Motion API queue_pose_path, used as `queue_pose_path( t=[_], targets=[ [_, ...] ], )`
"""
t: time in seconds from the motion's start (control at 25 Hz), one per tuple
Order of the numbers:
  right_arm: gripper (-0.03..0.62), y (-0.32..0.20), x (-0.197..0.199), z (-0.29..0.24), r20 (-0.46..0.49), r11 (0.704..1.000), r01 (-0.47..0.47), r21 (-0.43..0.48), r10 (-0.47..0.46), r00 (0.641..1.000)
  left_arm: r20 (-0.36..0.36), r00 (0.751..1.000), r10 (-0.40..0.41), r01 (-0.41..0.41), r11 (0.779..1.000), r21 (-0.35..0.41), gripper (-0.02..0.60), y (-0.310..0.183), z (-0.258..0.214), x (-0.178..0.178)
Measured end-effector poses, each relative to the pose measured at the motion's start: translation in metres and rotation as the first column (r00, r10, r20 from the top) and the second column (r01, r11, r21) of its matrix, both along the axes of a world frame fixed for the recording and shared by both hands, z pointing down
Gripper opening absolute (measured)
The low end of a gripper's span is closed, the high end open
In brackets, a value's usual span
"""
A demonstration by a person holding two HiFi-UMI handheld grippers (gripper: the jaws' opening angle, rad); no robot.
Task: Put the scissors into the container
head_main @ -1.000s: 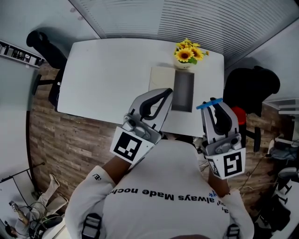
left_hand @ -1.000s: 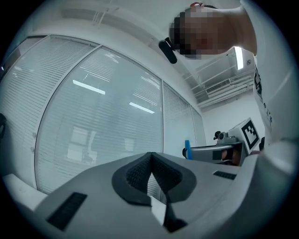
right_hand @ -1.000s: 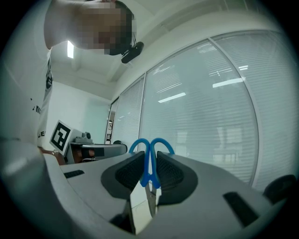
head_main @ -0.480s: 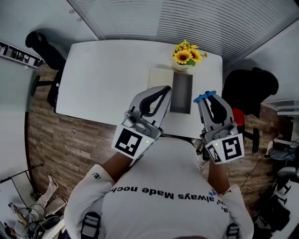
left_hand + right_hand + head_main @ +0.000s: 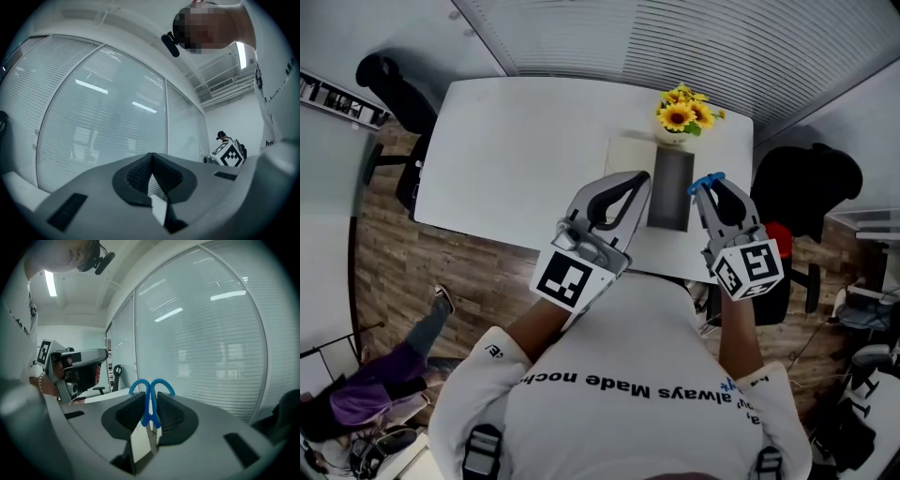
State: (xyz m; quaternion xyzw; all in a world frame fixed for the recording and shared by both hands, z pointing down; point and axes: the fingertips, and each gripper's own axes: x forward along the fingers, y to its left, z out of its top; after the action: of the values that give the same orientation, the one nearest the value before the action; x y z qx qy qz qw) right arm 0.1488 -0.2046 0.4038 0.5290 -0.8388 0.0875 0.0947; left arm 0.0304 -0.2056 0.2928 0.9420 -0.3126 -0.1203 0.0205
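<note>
We are clamping the blue-handled scissors (image 5: 149,403) between the jaws of our right gripper (image 5: 712,187), holding them in the air just beside the dark grey container (image 5: 671,202) on the white table (image 5: 516,150). Lowering and releasing them is what remains. Our left gripper (image 5: 630,183) is hovering empty, jaws together.

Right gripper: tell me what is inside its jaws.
The right gripper is shut on scissors; their blue handle loops stick out past the jaws. The blade tips are covered by the gripper body.

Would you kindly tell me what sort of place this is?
Most likely an office meeting room: a long white table, a black office chair at its end, and glass partition walls with blinds.
</note>
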Motion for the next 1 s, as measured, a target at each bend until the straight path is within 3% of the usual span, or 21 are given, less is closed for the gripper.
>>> queue_pose_path(
  t=[1.0],
  targets=[
    [0.091, -0.037, 0.007, 0.134, 0.009, 0.953, 0.002, -0.304, 0.001, 1.0, -0.017, 1.0, -0.024, 0.024, 1.0, -0.009, 0.018, -0.001, 0.008, -0.012]
  ],
)
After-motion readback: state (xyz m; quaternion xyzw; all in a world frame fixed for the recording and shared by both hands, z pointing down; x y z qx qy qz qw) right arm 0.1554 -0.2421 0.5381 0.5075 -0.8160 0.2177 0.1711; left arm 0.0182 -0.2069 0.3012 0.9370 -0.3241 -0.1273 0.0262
